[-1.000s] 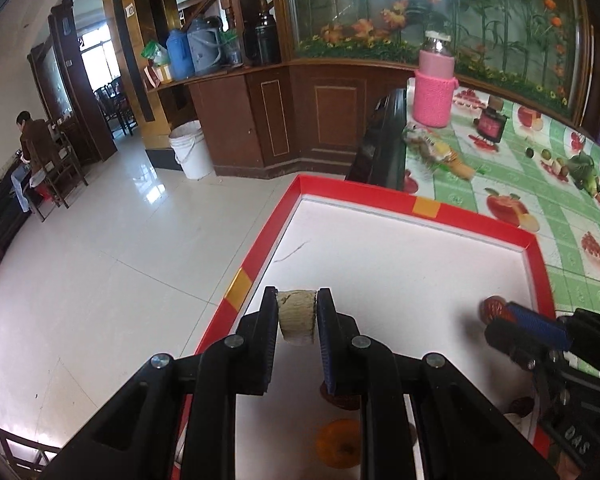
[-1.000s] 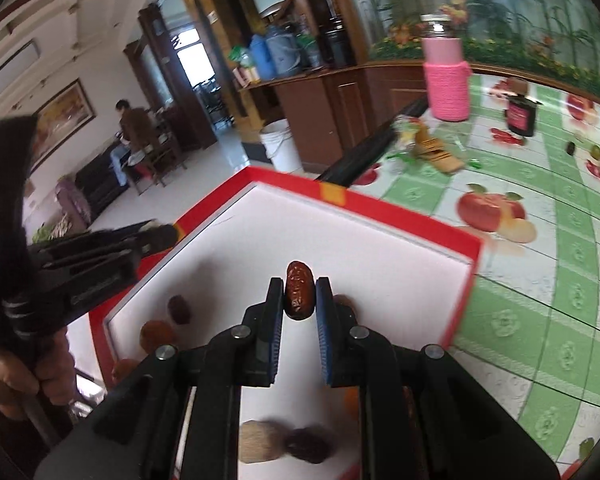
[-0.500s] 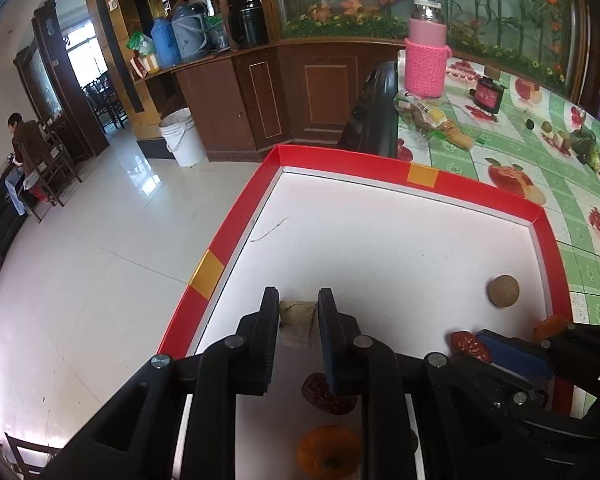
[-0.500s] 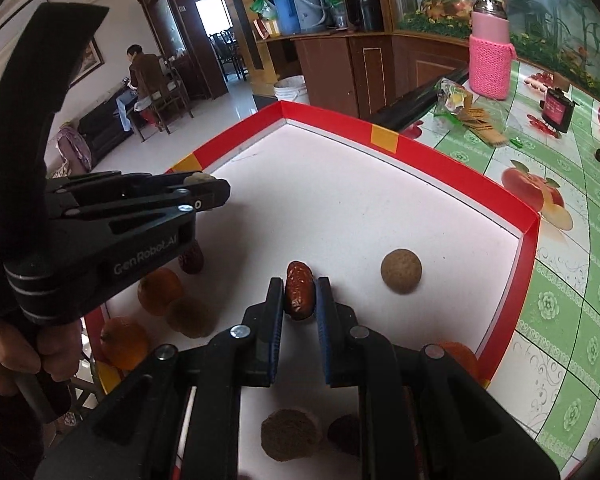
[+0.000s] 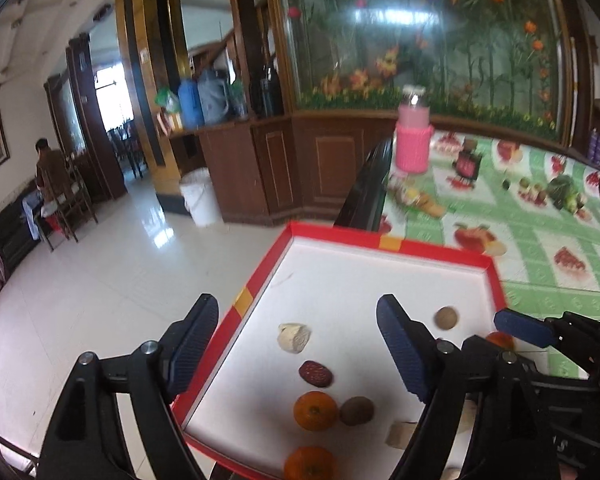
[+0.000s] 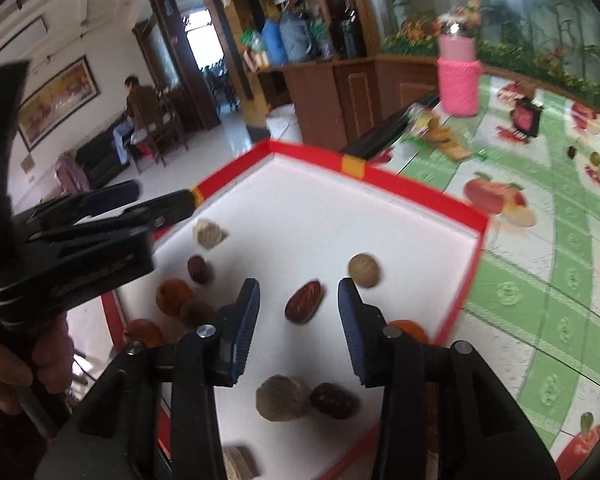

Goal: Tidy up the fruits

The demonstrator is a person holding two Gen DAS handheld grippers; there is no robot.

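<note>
Fruit lies scattered on the white floor of a red-rimmed tray (image 5: 396, 245) that sits on a surface (image 5: 540, 240) covered with a green, fruit-printed cloth. We see the left gripper (image 5: 296, 346) with its fingers spread wide; they have just been opening, and the pale, ridged piece (image 5: 294, 338) lies on the tray floor between them, free of both pads. Just nearer the camera a dark red date (image 5: 315, 373) lies flat, then an orange (image 5: 315, 410) with a brown round fruit (image 5: 356, 411) touching its side, and a second orange (image 5: 310, 462) at the near rim.

From the right wrist view, the right gripper (image 6: 298, 320) shows a moderate gap between its fingers, which have also just been opening. A reddish-brown date (image 6: 303, 301) lies tilted on the tray floor between them; we see daylight on both sides of it. A tan round fruit (image 6: 364, 270) rests just beyond the right-hand finger. Below the fingers, a grey-brown lump (image 6: 281, 397) and another dark date (image 6: 334, 400) sit touching. A hand (image 6: 16, 360) grips the left gripper's handle at the picture's left edge. A pink-sleeved jar (image 6: 459, 76) stands upright well beyond the tray.
</note>
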